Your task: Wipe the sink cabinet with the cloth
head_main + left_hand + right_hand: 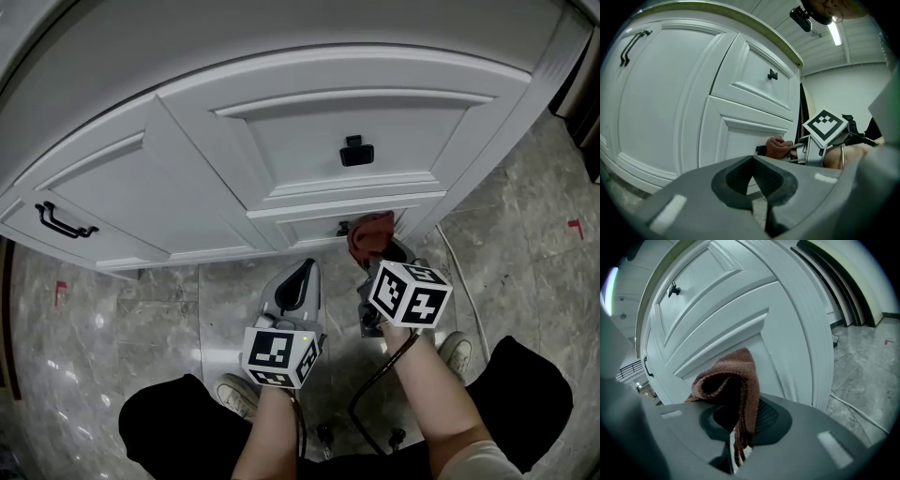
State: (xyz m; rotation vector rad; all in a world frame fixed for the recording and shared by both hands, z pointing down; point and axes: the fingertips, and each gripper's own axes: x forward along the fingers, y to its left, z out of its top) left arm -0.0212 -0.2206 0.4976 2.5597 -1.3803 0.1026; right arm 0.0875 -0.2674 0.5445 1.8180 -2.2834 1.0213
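A: Nearest you, your left gripper [300,274] hangs idle, jaws pressed together on nothing. Your right gripper [378,251] pinches the brown cloth [371,232], a fold drooping between its jaws.

B: That cloth sits bunched at the lowest panel of the white sink cabinet [309,112], near its right edge, just above the marble floor [506,253].

A: How far along are you? No streak or damp patch shows, so call it partway at best. The drawer front with the black knob [356,151] and the left door with its bar handle [64,221] look yet to be covered.

B: Every door and drawer is shut, so you can't see what they hold.
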